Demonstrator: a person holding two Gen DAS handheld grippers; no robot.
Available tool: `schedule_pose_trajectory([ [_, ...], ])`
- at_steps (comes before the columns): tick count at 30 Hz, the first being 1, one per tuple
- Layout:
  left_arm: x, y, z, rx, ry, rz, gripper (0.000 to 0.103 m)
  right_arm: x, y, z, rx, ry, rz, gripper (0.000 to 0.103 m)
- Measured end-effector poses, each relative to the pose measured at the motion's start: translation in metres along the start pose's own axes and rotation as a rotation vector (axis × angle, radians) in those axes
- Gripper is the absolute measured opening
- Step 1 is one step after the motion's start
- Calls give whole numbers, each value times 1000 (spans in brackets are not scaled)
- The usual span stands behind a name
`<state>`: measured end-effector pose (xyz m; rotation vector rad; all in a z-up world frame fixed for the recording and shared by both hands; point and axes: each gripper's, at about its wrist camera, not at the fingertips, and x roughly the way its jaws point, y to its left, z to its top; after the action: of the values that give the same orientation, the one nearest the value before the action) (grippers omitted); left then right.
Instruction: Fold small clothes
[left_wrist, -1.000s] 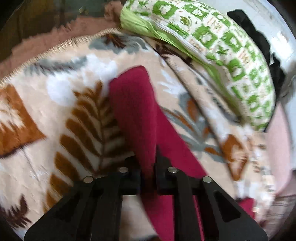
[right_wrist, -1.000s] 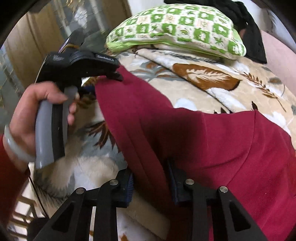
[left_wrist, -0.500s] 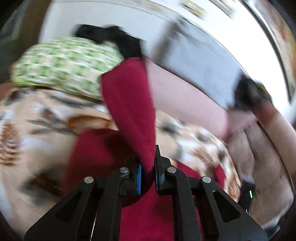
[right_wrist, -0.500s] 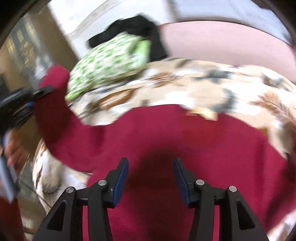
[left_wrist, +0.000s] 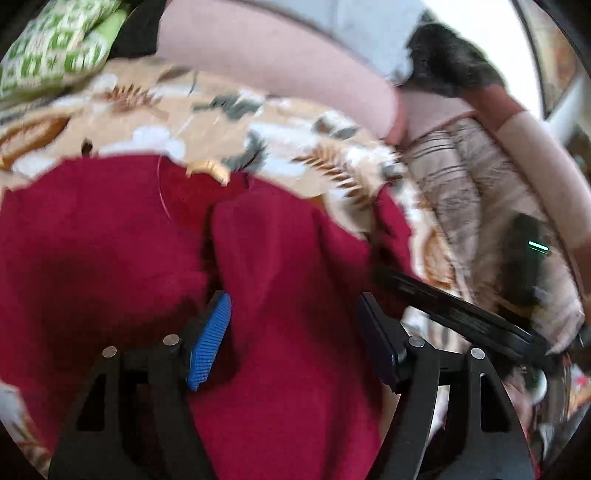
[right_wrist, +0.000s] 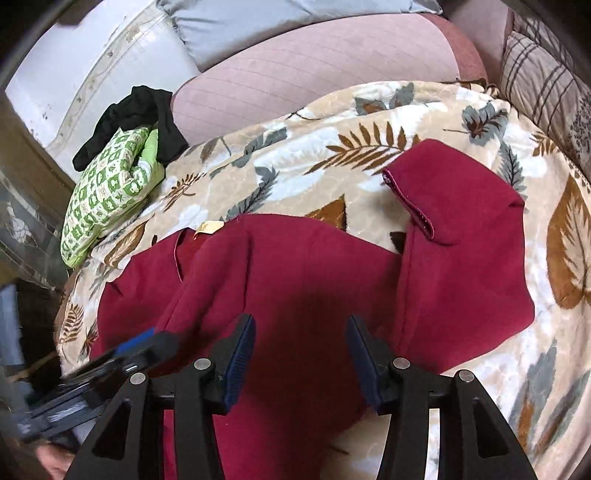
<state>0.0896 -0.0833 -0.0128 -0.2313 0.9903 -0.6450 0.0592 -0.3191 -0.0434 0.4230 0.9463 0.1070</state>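
Note:
A dark red garment (right_wrist: 306, 266) lies spread on a leaf-patterned blanket (right_wrist: 332, 147), with one sleeve (right_wrist: 458, 206) lying out to the right and its left side folded over the body. My right gripper (right_wrist: 301, 362) is open just above the garment's near part and holds nothing. My left gripper (left_wrist: 293, 336) is open over the folded red cloth (left_wrist: 280, 251), which lies loose between its jaws. The left gripper also shows blurred at the lower left of the right wrist view (right_wrist: 110, 362).
A green-and-white patterned pillow (right_wrist: 107, 195) with a black cloth (right_wrist: 147, 114) on it lies at the blanket's far left. A pink cushion (right_wrist: 314, 66) and a plaid pillow (right_wrist: 546, 81) stand behind. The right gripper's black body (left_wrist: 461, 314) shows in the left wrist view.
My left gripper swung the held sleeve over the garment's body and opened, letting it go. My right gripper also let go of the cloth and stands open.

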Motion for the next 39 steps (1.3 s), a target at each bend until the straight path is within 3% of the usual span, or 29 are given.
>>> schedule_pose_trajectory([
  [4, -55, 23, -9, 52, -97, 137, 71, 7, 18, 4, -21, 2, 60, 57],
  [6, -65, 45, -9, 36, -98, 211, 71, 16, 31, 7, -48, 10, 76, 63],
  [9, -67, 81, -13, -35, -87, 319, 71, 36, 52, 15, -86, 29, 88, 63],
  [12, -58, 106, -23, -105, -55, 373, 71, 62, 69, 23, -91, 76, 81, 63],
  [17, -37, 109, -43, -75, -22, 455, 71, 82, 105, 25, -128, 85, 53, 63],
  [19, -26, 104, -45, -65, -14, 470, 71, 90, 121, 24, -202, 87, -16, 64],
  [22, -22, 104, -46, -57, -18, 489, 71, 114, 133, 12, -361, 163, -178, 60],
  [23, -24, 104, -47, -62, -20, 478, 71, 110, 123, 8, -357, 168, -180, 48],
  [24, -26, 106, -47, -66, -22, 470, 71, 101, 112, 7, -331, 159, -170, 45],
  [27, -26, 110, -46, -76, -21, 450, 71, 56, 61, -2, -206, 99, -174, 45],
  [30, -23, 106, -46, -67, -25, 469, 71, 26, 20, -13, -90, 95, -86, 46],
  [36, -22, 104, -48, -66, -23, 473, 71, 13, 4, -7, -26, 43, 9, 54],
  [39, -22, 104, -47, -66, -21, 474, 71, 33, 8, 1, -32, 53, -45, 54],
])
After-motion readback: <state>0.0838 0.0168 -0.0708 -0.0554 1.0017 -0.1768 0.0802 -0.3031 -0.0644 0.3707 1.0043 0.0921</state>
